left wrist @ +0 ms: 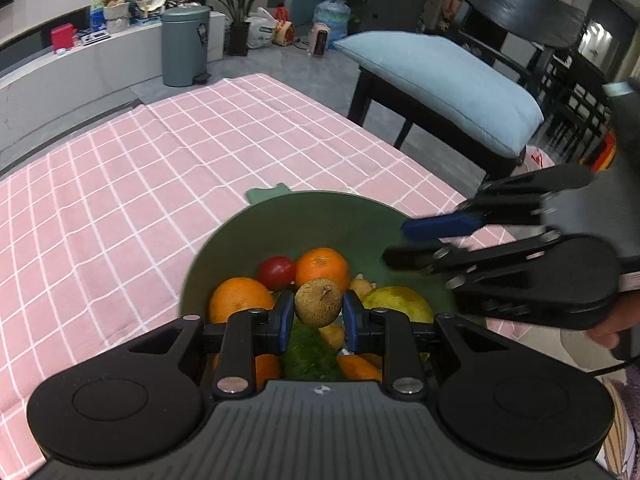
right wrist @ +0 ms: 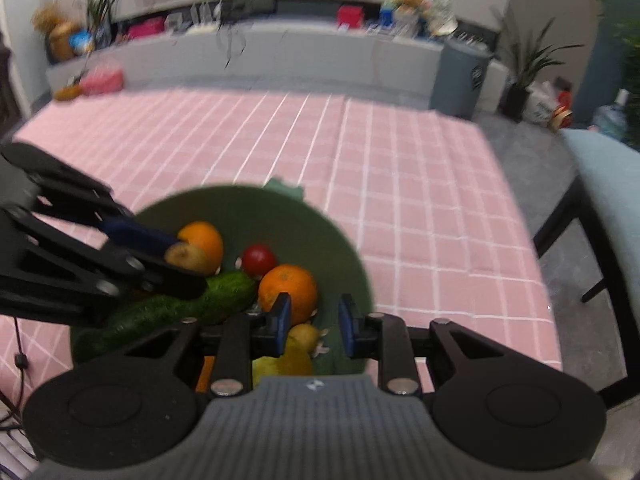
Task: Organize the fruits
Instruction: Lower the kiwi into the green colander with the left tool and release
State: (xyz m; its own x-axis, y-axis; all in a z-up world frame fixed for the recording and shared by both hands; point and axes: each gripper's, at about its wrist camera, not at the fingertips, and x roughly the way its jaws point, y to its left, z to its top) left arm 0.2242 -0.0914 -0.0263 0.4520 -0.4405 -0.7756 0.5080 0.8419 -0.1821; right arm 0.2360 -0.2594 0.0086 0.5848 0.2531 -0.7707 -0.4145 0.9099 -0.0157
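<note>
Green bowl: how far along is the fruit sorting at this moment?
Done: nothing visibly sorted; no fruit lies on the pink tablecloth. In hand: left tool grips a kiwi above the green bowl. Left: two oranges, a tomato, a cucumber; right tool open.

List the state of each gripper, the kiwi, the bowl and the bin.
left gripper: shut on the kiwi
kiwi: held above the bowl
right gripper: open, holding nothing
green bowl: upright, holding fruit and vegetables
pedal bin: lid closed
</note>
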